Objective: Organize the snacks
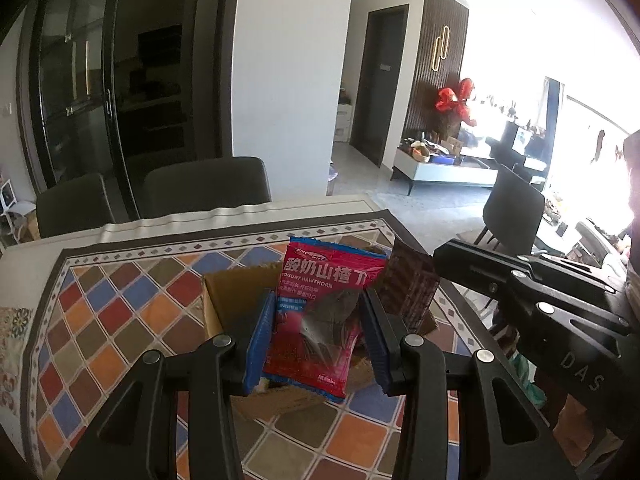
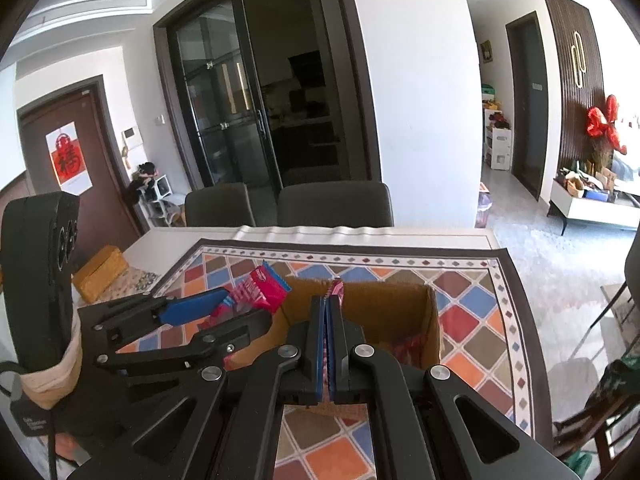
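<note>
The cardboard box (image 2: 384, 312) is sitting mid-cloth on the patterned tablecloth (image 2: 472, 312), with tiled room showing toward three o'clock before the dark border, and red wrappers are lying inside it. The left gripper (image 1: 316, 340) is pinching the red yogurt hawthorn packet (image 1: 320, 312) above the box, its long axis running upright, top edge pointing to twelve o'clock. The right gripper (image 2: 327, 344) is pressing its fingers together on a thin dark brown packet (image 1: 408, 292), edge-on, standing at the hawthorn packet's two o'clock.
</note>
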Demonstrator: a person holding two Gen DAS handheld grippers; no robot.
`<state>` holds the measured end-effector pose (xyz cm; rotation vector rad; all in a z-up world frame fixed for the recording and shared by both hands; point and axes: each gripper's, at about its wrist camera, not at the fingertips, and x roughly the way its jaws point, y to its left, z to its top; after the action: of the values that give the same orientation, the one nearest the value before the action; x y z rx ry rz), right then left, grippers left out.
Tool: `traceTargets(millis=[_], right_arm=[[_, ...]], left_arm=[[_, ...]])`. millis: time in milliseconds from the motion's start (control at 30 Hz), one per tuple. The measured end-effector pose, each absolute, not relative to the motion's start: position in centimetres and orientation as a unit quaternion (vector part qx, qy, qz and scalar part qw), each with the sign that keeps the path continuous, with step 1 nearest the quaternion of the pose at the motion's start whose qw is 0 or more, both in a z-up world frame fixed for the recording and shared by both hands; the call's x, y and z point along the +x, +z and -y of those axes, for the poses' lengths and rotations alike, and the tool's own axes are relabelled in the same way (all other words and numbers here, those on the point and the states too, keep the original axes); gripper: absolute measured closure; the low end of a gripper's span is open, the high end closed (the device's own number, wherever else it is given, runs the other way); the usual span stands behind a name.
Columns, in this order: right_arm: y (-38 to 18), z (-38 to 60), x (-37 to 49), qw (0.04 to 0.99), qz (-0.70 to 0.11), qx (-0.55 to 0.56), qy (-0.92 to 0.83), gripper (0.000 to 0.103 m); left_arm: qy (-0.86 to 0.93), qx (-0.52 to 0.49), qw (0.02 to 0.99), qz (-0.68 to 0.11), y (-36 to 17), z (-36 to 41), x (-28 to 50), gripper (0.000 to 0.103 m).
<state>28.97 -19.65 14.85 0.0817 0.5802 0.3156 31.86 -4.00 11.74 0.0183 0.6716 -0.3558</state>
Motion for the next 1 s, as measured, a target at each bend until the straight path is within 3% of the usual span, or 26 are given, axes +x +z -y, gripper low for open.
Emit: traceTargets(millis=[500,633,800,1000], right_arm=[[12.4,17.9,33.5,0.932,-0.329,0.02,0.153,0.101],[11.3,18.1,34.1,0.926,-0.346,0.022,0.147,0.1],[10.5,18.6,34.5,0.917,-0.372,0.032,0.142,0.1],[10.5,18.6,33.3,0.918,-0.37,0.031,0.138,0.093]], left_arm=[[-0.157,0.003,0.91,-0.384,8.1,3.1,36.7,0.06],[-0.151,0.002,0.912,-0.381,8.1,3.0,36.7,0.051],[-0.136,0.008,0.918,-0.371,8.7,2.7,35.8,0.051],[-0.128,0.009,0.922,-0.364,9.2,2.4,34.3,0.051]])
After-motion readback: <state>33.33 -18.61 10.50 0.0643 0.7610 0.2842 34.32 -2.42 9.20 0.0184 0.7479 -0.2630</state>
